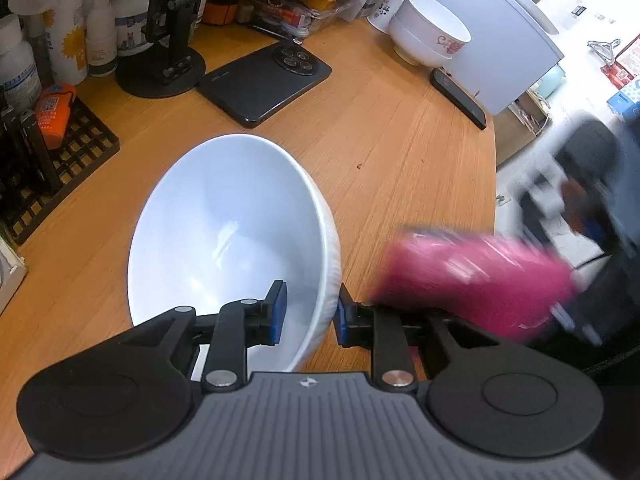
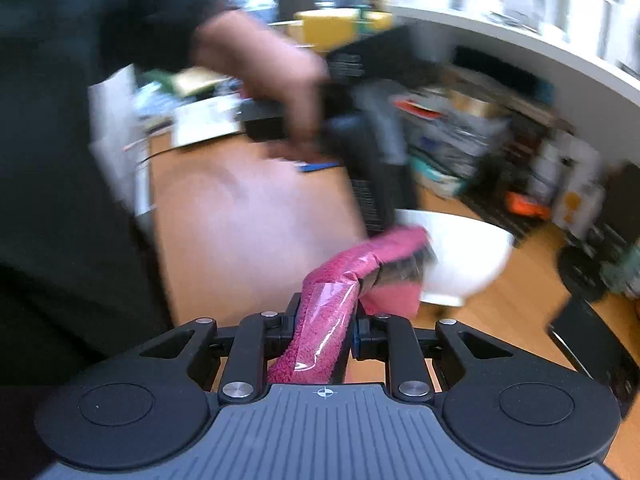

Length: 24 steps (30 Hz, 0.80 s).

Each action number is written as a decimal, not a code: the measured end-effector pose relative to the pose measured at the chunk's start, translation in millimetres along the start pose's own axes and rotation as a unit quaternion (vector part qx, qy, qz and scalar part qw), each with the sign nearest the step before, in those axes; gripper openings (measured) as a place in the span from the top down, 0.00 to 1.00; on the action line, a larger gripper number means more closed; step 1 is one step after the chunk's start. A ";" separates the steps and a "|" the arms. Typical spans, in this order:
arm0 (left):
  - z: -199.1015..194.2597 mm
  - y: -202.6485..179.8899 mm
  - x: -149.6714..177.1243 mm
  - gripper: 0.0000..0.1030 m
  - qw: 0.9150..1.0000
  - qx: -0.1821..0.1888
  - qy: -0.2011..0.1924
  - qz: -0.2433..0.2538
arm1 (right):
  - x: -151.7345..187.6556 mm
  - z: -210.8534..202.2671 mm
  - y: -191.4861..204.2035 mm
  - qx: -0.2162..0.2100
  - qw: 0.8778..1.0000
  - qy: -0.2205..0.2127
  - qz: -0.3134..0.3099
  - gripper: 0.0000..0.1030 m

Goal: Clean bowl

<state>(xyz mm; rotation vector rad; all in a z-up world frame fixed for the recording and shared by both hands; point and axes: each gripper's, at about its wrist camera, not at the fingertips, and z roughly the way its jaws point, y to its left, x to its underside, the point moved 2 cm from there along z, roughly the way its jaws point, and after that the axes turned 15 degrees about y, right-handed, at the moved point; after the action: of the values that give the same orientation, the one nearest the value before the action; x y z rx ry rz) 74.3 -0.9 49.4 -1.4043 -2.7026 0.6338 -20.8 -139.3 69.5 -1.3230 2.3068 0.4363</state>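
Note:
A white ribbed bowl [image 1: 232, 236] is tilted on the wooden table, its opening facing the camera. My left gripper [image 1: 310, 314] is shut on the bowl's rim, one pad inside and one outside. A pink cloth [image 1: 476, 276], blurred by motion, is just right of the bowl. In the right wrist view my right gripper [image 2: 324, 328] is shut on the pink cloth [image 2: 332, 304], whose free end reaches to the bowl [image 2: 460, 256]. The person's hand and the left gripper [image 2: 360, 148] show blurred above the bowl.
A black phone [image 1: 266, 80] and a phone stand [image 1: 168, 52] lie behind the bowl. Two stacked white bowls [image 1: 428, 36] and another phone [image 1: 460, 98] are at the back right. A black grid rack [image 1: 52, 164] with bottles is at the left. The table edge [image 1: 494, 184] runs along the right.

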 end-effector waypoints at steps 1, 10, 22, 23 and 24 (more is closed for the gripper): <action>-0.5 -0.5 1.1 0.76 1.000 -0.001 0.002 0.001 | -2.7 7.0 -20.3 0.022 0.999 -0.001 0.031 0.78; 4.9 1.4 5.6 0.69 1.000 0.002 0.012 -0.003 | -17.2 46.5 -98.9 0.068 0.988 0.009 0.141 0.78; 7.9 -7.0 -12.1 0.38 0.996 -0.081 -0.011 0.046 | 38.1 19.8 -34.5 -0.029 0.989 0.036 0.140 0.79; 11.3 -10.5 -11.9 0.34 0.992 -0.109 -0.015 0.064 | 41.2 20.6 -41.5 -0.025 0.985 0.033 0.166 0.79; 16.5 -14.8 -8.6 0.33 0.987 -0.137 -0.015 0.084 | 46.5 22.1 -51.0 -0.019 0.979 0.025 0.200 0.79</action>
<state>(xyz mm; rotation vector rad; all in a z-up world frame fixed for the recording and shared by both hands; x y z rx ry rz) 64.5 -20.8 41.1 -1.7105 -2.8006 0.2969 7.8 -187.8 23.8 -0.8900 2.6232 0.5814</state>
